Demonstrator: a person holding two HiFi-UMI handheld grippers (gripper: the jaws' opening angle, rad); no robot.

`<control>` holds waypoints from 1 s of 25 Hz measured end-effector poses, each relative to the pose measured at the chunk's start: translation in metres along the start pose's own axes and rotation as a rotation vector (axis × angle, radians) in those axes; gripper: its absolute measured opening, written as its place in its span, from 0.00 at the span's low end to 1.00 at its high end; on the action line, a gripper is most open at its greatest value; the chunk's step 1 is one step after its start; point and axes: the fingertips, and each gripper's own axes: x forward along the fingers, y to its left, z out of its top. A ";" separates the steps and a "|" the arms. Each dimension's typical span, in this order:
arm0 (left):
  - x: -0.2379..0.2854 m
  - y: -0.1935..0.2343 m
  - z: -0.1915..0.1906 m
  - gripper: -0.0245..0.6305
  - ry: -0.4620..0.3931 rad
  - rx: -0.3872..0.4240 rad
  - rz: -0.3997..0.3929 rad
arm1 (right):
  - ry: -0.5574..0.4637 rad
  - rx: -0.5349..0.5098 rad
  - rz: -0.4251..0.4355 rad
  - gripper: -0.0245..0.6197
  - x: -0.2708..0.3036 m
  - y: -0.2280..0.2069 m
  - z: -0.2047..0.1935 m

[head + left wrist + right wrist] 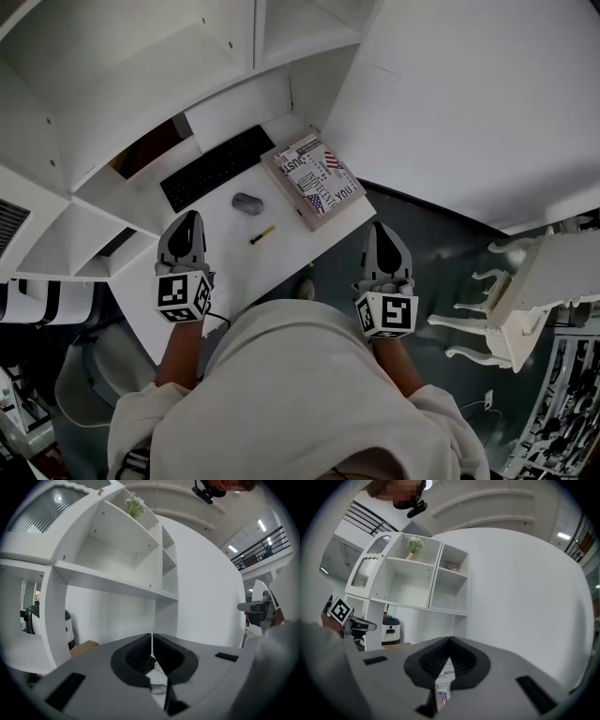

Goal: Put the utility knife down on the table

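Observation:
The utility knife [262,234], small with a yellow and black body, lies flat on the white table [281,267] just in front of the grey mouse [247,202]. Neither gripper touches it. My left gripper [188,219] hovers over the table's left part, to the left of the knife, jaws shut and empty. My right gripper [381,229] hangs past the table's right edge, over the dark floor, also shut and empty. In the left gripper view the jaws [152,641] meet with nothing between them; in the right gripper view the jaws [450,645] do the same.
A black keyboard [217,168] lies at the back of the table and a printed book [313,178] at its right corner. White shelves [141,75] rise behind and to the left. A white ornate chair [525,300] stands on the floor at right.

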 end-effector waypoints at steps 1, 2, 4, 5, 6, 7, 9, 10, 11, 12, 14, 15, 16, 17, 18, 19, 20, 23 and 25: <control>-0.003 0.001 0.003 0.06 -0.011 -0.001 0.007 | -0.003 -0.001 0.000 0.04 0.000 0.001 0.001; -0.005 0.003 0.006 0.05 -0.020 -0.002 0.014 | -0.005 -0.002 0.000 0.04 0.000 0.001 0.002; -0.011 0.006 0.012 0.04 -0.037 -0.004 0.029 | -0.010 -0.003 -0.001 0.04 0.000 0.003 0.005; -0.014 0.008 0.014 0.04 -0.044 -0.006 0.036 | -0.012 -0.003 -0.001 0.04 0.000 0.004 0.006; -0.017 0.010 0.017 0.04 -0.052 -0.008 0.042 | -0.015 -0.004 -0.001 0.04 0.000 0.005 0.007; -0.020 0.011 0.020 0.04 -0.061 -0.009 0.047 | -0.018 -0.004 -0.002 0.04 -0.001 0.006 0.008; -0.024 0.012 0.027 0.04 -0.081 -0.007 0.055 | -0.023 -0.005 -0.005 0.04 -0.001 0.007 0.009; -0.027 0.013 0.029 0.04 -0.089 -0.006 0.059 | -0.024 -0.006 -0.006 0.04 -0.001 0.007 0.010; -0.028 0.013 0.031 0.04 -0.096 -0.006 0.063 | -0.024 -0.006 -0.009 0.04 -0.001 0.007 0.010; -0.030 0.013 0.032 0.04 -0.100 -0.006 0.065 | -0.024 -0.006 -0.011 0.04 -0.001 0.007 0.010; -0.034 0.014 0.033 0.04 -0.104 -0.008 0.069 | -0.024 -0.006 -0.015 0.04 -0.002 0.008 0.010; -0.035 0.014 0.033 0.04 -0.104 -0.008 0.070 | -0.025 -0.005 -0.016 0.04 -0.003 0.008 0.010; -0.036 0.015 0.033 0.04 -0.104 -0.007 0.070 | -0.025 -0.005 -0.016 0.04 -0.003 0.009 0.010; -0.037 0.016 0.034 0.04 -0.104 -0.006 0.071 | -0.026 -0.005 -0.017 0.04 -0.003 0.010 0.011; -0.038 0.017 0.034 0.04 -0.105 -0.005 0.073 | -0.027 -0.005 -0.017 0.04 -0.003 0.010 0.011; -0.039 0.018 0.034 0.04 -0.105 -0.005 0.075 | -0.027 -0.005 -0.017 0.04 -0.003 0.011 0.011; -0.040 0.019 0.035 0.04 -0.104 -0.007 0.077 | -0.027 -0.004 -0.017 0.04 -0.004 0.011 0.010; -0.041 0.020 0.034 0.04 -0.103 -0.008 0.079 | -0.025 -0.001 -0.021 0.04 -0.006 0.012 0.009; -0.041 0.018 0.034 0.04 -0.102 -0.006 0.076 | -0.025 -0.001 -0.025 0.04 -0.007 0.010 0.008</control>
